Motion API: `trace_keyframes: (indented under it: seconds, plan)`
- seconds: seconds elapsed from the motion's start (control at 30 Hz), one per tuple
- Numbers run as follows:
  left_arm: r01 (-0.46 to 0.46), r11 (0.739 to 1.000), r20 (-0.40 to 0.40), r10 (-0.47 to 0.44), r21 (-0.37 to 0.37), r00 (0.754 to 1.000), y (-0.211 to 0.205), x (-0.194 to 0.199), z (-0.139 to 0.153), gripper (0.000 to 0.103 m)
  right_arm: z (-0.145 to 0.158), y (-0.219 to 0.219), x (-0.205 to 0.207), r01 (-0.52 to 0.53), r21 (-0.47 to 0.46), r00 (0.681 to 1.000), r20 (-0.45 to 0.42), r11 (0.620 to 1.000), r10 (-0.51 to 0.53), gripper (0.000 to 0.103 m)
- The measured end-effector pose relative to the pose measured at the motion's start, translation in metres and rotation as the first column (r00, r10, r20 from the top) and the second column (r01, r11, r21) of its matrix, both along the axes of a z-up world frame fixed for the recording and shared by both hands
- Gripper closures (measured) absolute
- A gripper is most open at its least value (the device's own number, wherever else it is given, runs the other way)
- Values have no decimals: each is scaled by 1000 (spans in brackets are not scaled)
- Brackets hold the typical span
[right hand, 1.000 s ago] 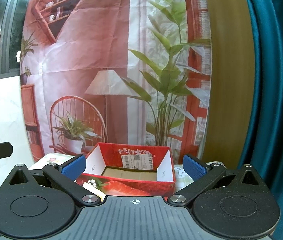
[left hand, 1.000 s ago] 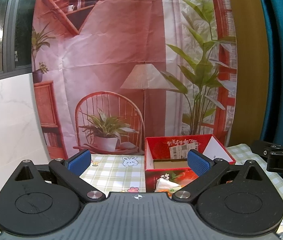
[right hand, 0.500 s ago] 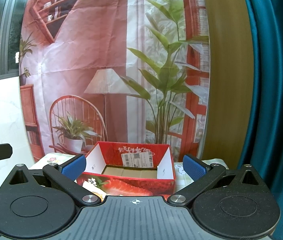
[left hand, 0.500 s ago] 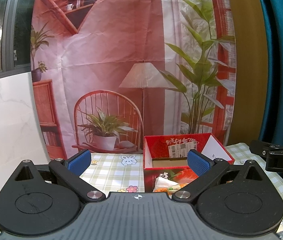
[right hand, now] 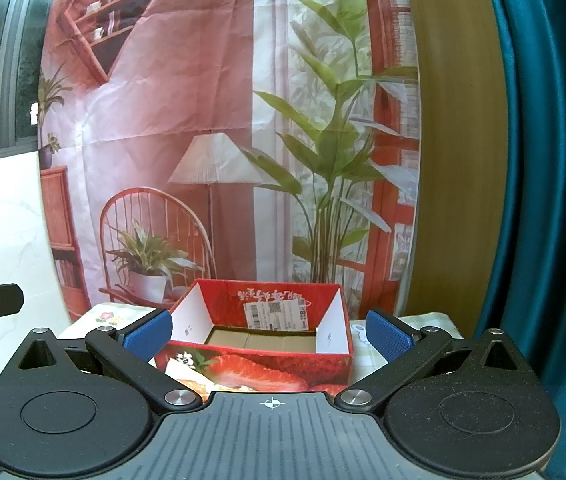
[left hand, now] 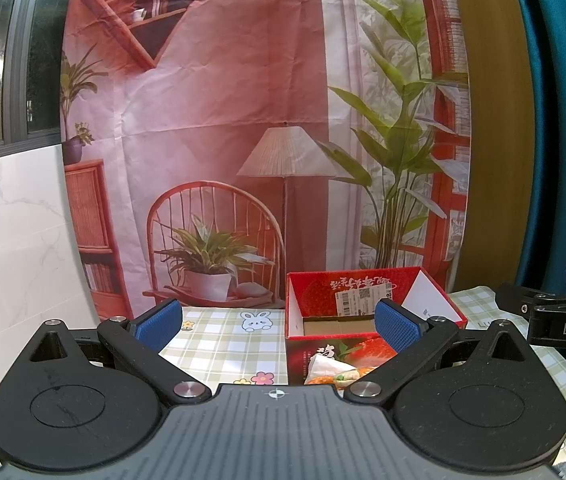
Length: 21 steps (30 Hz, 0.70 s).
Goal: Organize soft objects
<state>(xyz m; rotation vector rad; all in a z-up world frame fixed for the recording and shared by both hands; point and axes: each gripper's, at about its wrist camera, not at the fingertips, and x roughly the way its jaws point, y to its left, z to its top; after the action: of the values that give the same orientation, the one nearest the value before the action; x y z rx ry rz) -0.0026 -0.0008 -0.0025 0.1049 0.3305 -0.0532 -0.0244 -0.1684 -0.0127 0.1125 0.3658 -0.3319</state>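
Left gripper [left hand: 277, 322]: held level above the near edge of the surface, its blue-padded fingers [left hand: 157, 324] spread wide with nothing between them. It points forward at the backdrop, not down, so it looks to be waiting, not reaching.

Surface [left hand: 223, 346]: covered by a pale green checked cloth printed with a rabbit and small flowers. The stretch in front of the left gripper is bare, probably kept free as working room.

Red box [left hand: 367, 312]: an open cardboard box with strawberry pictures on the outside and a shipping label on its inner back wall. It stands towards the right of the surface, close to the backdrop. Its floor shows plain brown card with nothing in it, so it is likely the place where the soft objects are meant to go.

Soft object [left hand: 333, 372]: a white and orange item lying on the surface just in front of the box, half hidden behind the left gripper's body. What it is cannot be told. A scrap of grey fuzzy material shows at the far lower right corner.

Right gripper [right hand: 269, 332]: held level directly facing the box, its fingers [right hand: 387, 334] also wide apart and holding nothing. Being squared up to the box suits dropping things in once one is picked up.

Progress: judging by the bare box, sorting has hardly begun.
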Motion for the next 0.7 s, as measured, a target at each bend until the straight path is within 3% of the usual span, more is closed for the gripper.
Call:
trace_keyframes:
  seconds: [0.7]
  plan:
    - [0, 1000, 1, 0, -1, 1000, -2, -1, -1, 0, -7, 3, -1, -4, 9, 1000, -7, 1000, 4, 0]
